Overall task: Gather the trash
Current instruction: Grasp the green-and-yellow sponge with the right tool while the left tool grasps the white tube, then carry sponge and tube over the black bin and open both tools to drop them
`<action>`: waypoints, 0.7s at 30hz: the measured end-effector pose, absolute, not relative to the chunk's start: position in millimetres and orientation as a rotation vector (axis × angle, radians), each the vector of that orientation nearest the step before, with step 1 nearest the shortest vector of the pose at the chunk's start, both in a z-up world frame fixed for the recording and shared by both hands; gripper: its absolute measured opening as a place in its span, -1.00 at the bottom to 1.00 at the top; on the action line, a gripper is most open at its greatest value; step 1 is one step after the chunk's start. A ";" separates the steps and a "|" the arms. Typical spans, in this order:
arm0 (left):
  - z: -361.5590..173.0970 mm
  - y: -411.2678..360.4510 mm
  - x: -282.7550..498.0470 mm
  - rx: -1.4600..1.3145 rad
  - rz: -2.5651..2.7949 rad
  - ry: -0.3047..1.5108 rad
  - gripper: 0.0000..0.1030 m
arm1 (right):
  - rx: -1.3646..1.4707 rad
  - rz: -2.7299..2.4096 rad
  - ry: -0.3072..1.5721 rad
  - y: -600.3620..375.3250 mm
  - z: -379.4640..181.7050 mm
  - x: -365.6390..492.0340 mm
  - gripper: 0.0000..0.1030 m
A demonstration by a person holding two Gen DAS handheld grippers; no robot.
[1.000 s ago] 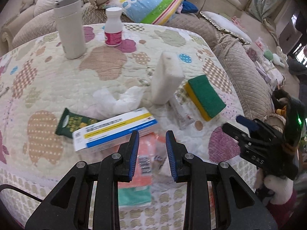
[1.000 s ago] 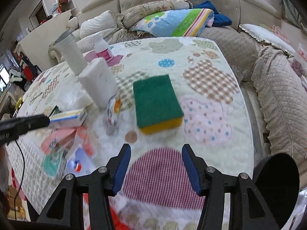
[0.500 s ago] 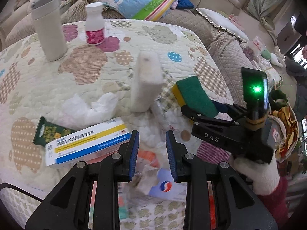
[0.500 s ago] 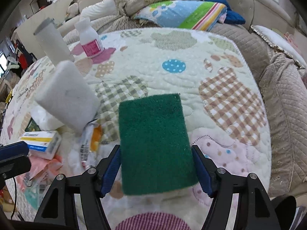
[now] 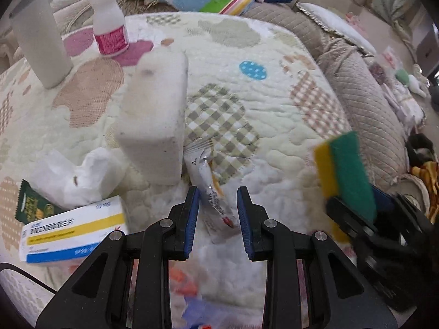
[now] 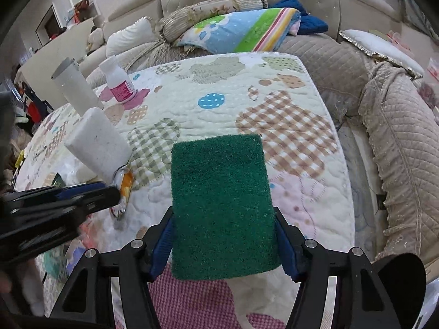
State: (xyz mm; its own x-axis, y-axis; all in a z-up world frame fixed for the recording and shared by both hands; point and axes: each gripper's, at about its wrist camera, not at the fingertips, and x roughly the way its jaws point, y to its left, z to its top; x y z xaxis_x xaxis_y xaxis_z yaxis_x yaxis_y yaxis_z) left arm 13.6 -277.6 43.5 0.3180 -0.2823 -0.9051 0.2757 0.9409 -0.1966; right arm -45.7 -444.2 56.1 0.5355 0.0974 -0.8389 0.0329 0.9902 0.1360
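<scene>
So now the right claw (image 6: 223,244) is closing on the scouring sponge (image 6: 222,205), lifted off the surface (image 6: 288,87); the left claw (image 5: 215,213) hovers, slightly parted, over a sachet (image 5: 208,186).

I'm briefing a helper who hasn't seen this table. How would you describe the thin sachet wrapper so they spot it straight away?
Start at the tall white foam block standing upright mid-table on the patchwork quilt. At the block's base, on its right side, lies the sachet wrapper, running toward the left tongs. Unlike the crumpled tissue and medicine box to the block's left, it is a narrow, flat silvery strip with orange print.
</scene>
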 end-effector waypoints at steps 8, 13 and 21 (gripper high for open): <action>44.0 -271.4 12.6 -0.051 -0.438 1.206 -0.78 | 0.170 0.044 0.979 -447.0 59.8 -60.0 0.23; 66.6 -267.5 -6.9 -0.038 -0.493 1.156 -0.81 | 0.175 0.046 0.971 -443.8 63.0 -69.9 0.23; 96.6 -264.6 -35.8 -0.015 -0.541 1.090 -0.82 | 0.179 0.038 0.955 -440.1 71.2 -88.0 0.23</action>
State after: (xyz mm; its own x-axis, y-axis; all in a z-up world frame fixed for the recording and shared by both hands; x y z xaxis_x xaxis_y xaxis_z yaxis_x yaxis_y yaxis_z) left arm -35.8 -264.6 96.6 0.3468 -0.4244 -0.8365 0.4102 0.8706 -0.2717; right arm -88.0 -440.1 71.2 0.5785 0.1112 -0.8081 0.0465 0.9846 0.1687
